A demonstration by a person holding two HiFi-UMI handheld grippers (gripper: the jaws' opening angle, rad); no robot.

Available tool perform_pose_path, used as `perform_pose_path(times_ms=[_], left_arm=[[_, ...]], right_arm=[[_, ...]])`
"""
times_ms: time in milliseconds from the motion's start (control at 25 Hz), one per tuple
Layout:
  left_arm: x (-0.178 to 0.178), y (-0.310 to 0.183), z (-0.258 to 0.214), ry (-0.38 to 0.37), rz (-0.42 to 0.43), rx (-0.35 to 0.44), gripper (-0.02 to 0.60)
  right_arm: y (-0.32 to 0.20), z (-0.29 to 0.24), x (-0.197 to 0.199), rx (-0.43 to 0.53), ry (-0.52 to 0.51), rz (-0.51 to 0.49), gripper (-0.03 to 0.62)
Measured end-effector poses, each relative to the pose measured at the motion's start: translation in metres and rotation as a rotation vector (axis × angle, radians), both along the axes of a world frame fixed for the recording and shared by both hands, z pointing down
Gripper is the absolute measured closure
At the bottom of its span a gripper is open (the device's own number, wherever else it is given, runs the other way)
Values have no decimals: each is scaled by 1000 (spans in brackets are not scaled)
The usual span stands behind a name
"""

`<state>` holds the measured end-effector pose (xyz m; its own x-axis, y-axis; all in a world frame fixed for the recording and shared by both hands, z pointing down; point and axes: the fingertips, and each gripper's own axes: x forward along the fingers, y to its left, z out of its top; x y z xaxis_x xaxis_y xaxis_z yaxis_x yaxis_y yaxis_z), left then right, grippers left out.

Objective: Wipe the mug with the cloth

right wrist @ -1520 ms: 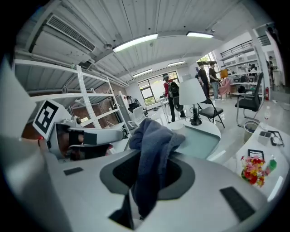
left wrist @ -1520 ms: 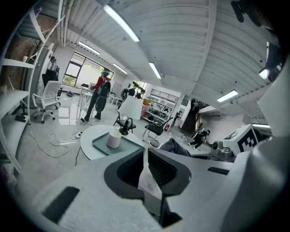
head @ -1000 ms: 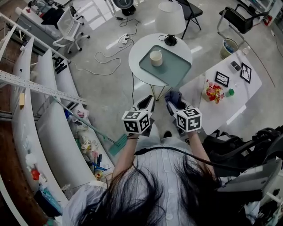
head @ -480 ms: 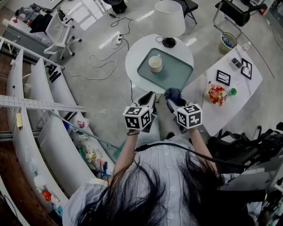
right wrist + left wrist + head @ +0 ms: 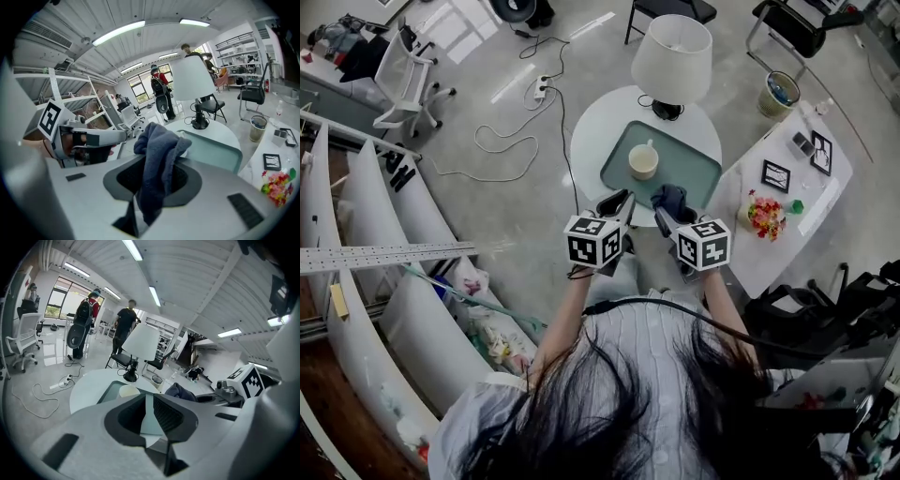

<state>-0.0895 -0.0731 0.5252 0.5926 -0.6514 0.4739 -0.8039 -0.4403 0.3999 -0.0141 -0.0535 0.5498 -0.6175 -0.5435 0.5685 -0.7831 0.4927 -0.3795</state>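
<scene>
A cream mug [image 5: 643, 160] stands upright on a green tray [image 5: 694, 173] on a round white table [image 5: 600, 131], in front of a lamp [image 5: 672, 56]. My left gripper [image 5: 617, 204] hovers at the table's near edge, open by a narrow gap with nothing in it; in its own view the mug [image 5: 129, 391] shows just past the left gripper [image 5: 147, 397]. My right gripper [image 5: 668, 208] is shut on a dark blue cloth [image 5: 671, 198] at the tray's near rim. The cloth [image 5: 157, 154] hangs bunched in the right gripper [image 5: 159, 161] and hides most of the mug.
A white side table [image 5: 797, 211] at the right carries picture frames and flowers [image 5: 766, 214]. A waste bin [image 5: 778, 91], chairs and floor cables [image 5: 502, 141] surround the round table. Curved shelves [image 5: 384, 281] run along the left. People stand far off [image 5: 126, 319].
The round table, tray and mug have come closer to both grippers. The cloth now reaches the tray's near rim; the right gripper's hold on it is unchanged.
</scene>
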Motion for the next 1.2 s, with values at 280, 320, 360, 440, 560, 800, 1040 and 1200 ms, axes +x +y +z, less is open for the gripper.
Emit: perform_pose_path(times_ms=[280, 320, 360, 440, 560, 800, 1040, 1200], left_arm=[[-20, -29, 15, -19, 84, -29, 537], [-22, -31, 17, -22, 96, -31, 537], [-23, -33, 20, -29, 108, -34, 537], [-23, -36, 27, -54, 137, -36, 537], [-19, -38, 39, -103, 184, -38, 537], [-14, -45, 52, -143, 218, -45, 537], [1, -53, 61, -206, 268, -31, 537], [17, -60, 66, -280, 353, 1, 535]], right_arm=[[-29, 5, -12, -12, 22, 88, 500], [-31, 6, -13, -15, 24, 99, 500], [-32, 7, -14, -20, 27, 107, 500], [-33, 10, -13, -33, 35, 120, 500], [-32, 16, -7, -55, 48, 137, 500], [-35, 22, 2, -77, 59, 161, 500], [-46, 29, 11, -95, 60, 140, 500], [-57, 34, 18, -107, 72, 98, 500]])
